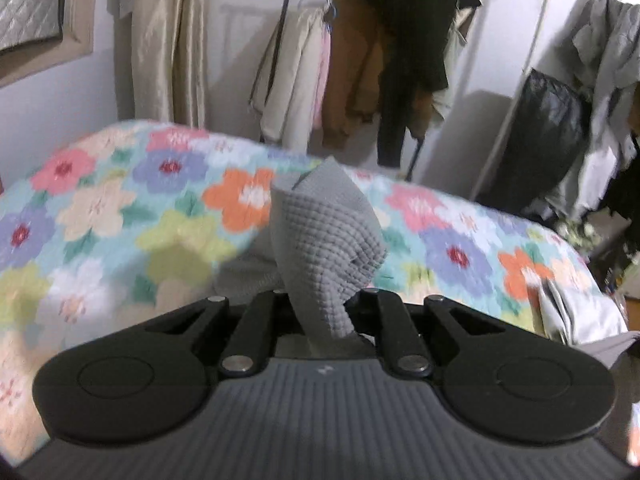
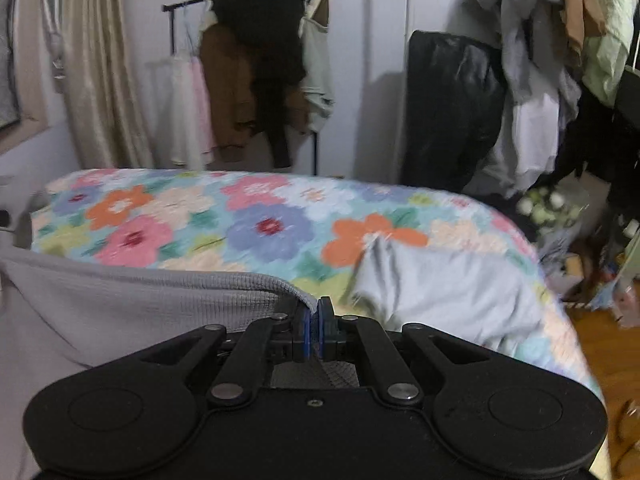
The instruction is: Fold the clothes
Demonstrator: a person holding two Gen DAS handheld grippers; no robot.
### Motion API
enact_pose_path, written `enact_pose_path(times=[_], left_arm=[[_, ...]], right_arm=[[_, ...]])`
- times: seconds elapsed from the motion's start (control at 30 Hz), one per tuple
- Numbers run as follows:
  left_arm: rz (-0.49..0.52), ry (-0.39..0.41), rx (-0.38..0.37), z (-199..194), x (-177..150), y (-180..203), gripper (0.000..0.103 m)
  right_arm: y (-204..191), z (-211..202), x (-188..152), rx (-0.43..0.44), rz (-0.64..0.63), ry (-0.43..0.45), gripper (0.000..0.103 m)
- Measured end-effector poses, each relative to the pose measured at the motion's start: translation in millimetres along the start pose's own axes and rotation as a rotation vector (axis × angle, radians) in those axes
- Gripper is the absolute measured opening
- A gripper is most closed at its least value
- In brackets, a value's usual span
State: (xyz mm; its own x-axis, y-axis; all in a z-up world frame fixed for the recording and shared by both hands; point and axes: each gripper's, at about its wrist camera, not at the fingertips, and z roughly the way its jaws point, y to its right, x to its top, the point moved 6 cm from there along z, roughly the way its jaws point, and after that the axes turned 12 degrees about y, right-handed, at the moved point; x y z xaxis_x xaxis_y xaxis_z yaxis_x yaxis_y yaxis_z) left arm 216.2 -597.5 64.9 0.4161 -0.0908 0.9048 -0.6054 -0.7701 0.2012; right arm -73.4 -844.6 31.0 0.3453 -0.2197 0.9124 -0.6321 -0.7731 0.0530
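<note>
A grey waffle-knit garment (image 1: 324, 236) is bunched up and sticks out above my left gripper (image 1: 320, 320), which is shut on it; the fabric hides the fingertips. In the right wrist view the same grey garment (image 2: 132, 300) stretches away to the left, its hem pinched in my right gripper (image 2: 316, 312), whose blue pads are pressed together on the edge. Both grippers hold the cloth above a bed with a floral cover (image 1: 120, 208) (image 2: 240, 220).
A pale blue-grey garment (image 2: 444, 292) lies on the bed's right side, also seen as a pale garment (image 1: 568, 312). Beyond the bed stand a clothes rack with hung coats (image 2: 260, 64), beige curtains (image 1: 168, 40), a black bag (image 2: 452, 108) and cluttered laundry at right.
</note>
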Motion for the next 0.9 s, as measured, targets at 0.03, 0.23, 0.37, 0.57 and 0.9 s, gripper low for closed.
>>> enact_pose_path(times=[0.03,0.23,0.37,0.57,0.9], left_arm=[[0.002,0.007,0.011,10.6,0.8,1.4,0.010],[0.048,-0.014,0.093,84.0,-9.0,1.9,0.009],[0.076,-0.051,0.155,125.5,-26.3,-4.5,0.013],[0.110,-0.174,0.091,138.3,-61.9,-21.9,0.060],[0.038,-0.173,0.077,55.0,-65.9,-132.7,0.070]], right_arm=[[1.6,11.0,3.4,-0.008,-0.018,-0.003,0.003],[10.6,80.6,11.9,-0.040,-0.063,-0.042,0.003],[9.3,127.3,-8.7,-0.028,-0.039,-0.092,0.004],[15.2,133.3,-34.8,-0.048,0.109,-0.029,0.041],[-74.3,80.9,-50.1,0.229,0.157,-0.081,0.048]])
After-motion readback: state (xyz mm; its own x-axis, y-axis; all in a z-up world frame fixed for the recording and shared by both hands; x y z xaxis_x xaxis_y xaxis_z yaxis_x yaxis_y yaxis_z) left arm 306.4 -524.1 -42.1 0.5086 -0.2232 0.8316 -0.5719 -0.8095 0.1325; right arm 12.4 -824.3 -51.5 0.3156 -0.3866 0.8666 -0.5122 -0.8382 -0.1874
